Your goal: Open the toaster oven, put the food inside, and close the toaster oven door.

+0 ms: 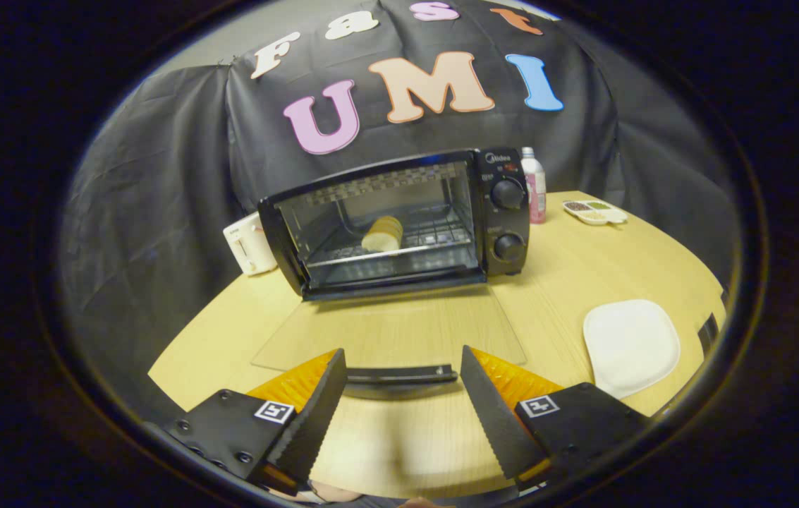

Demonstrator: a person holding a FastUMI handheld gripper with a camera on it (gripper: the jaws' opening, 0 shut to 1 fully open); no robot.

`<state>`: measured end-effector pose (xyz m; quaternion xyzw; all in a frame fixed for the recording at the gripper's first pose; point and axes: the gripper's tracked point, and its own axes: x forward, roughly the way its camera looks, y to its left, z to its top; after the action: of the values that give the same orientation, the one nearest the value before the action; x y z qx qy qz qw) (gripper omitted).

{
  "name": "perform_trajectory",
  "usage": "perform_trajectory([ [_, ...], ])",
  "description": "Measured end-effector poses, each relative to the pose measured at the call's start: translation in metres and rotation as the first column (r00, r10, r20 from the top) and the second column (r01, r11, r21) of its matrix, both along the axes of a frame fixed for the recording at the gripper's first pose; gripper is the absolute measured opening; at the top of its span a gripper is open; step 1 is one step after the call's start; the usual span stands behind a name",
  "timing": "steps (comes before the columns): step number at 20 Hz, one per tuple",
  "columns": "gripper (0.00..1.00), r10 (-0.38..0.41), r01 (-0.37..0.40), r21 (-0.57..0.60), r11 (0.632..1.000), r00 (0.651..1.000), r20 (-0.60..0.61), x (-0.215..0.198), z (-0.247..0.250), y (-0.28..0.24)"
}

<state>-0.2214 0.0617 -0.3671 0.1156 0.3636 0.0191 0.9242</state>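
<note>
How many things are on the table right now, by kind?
Toaster oven, door folded down, fingers open near its handle: 1
Bread on the oven rack: 1
White plate: 1
Bottle: 1
Small divided dish: 1
White appliance beside the oven: 1
Total: 6

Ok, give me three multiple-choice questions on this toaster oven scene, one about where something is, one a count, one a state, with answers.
1. Where is the pale bread roll?
A. on the white square plate
B. on the rack inside the black toaster oven
C. between the fingers

2. How many round knobs does the oven's panel have?
A. one
B. two
C. four

3. How is the glass oven door?
A. shut
B. removed
C. folded down flat

Answers: 1 B, the roll lies on the wire rack; 2 B, one knob above the other; 3 C, the door lies open on the table, its handle between the open gripper fingers, untouched.
</note>
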Motion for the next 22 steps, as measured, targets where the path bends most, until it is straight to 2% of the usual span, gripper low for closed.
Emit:
perform_trajectory([
  [8, 1.0, -0.014, 0.011, -0.048, 0.999, 0.998, -0.064, -0.008, -0.031, -0.019],
  [12, 1.0, 0.022, -0.024, -0.05, 0.998, 0.999, -0.042, 0.001, -0.026, -0.017],
  [17, 1.0, 0.053, -0.052, -0.051, 0.997, 0.998, 0.019, 0.014, -0.004, -0.016],
  [22, 1.0, 0.06, -0.061, 0.003, 0.998, 0.993, 0.105, 0.04, 0.032, -0.013],
])
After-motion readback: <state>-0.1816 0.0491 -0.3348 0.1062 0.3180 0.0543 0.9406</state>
